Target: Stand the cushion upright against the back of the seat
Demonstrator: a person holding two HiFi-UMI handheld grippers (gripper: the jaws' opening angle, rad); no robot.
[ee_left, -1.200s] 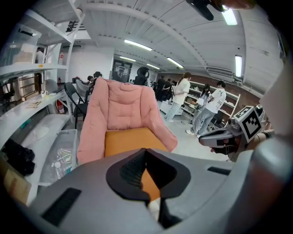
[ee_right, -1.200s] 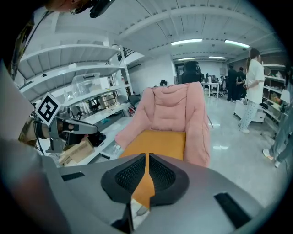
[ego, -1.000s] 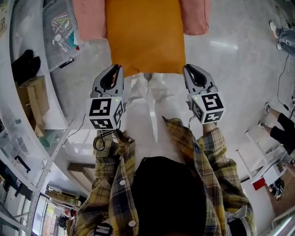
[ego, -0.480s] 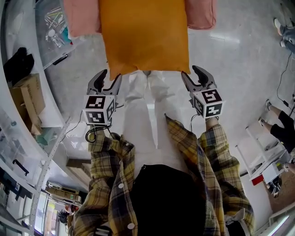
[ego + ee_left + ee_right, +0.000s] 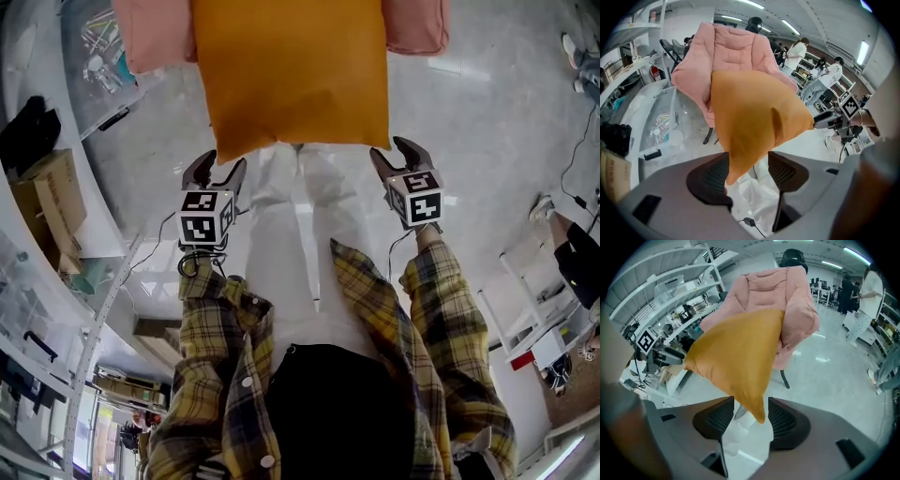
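On the pink chair [image 5: 150, 37] the orange cushion [image 5: 291, 75] seems to lean against the back, and the left gripper [image 5: 217, 167] and right gripper [image 5: 396, 152], whose jaws have just been opening, stand wide apart around its lower corners, probably to release it.

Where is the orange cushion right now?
The orange cushion is top centre of the head view, on the pink chair; its near corners hang between the jaws of the left gripper and right gripper, which have just been opening.
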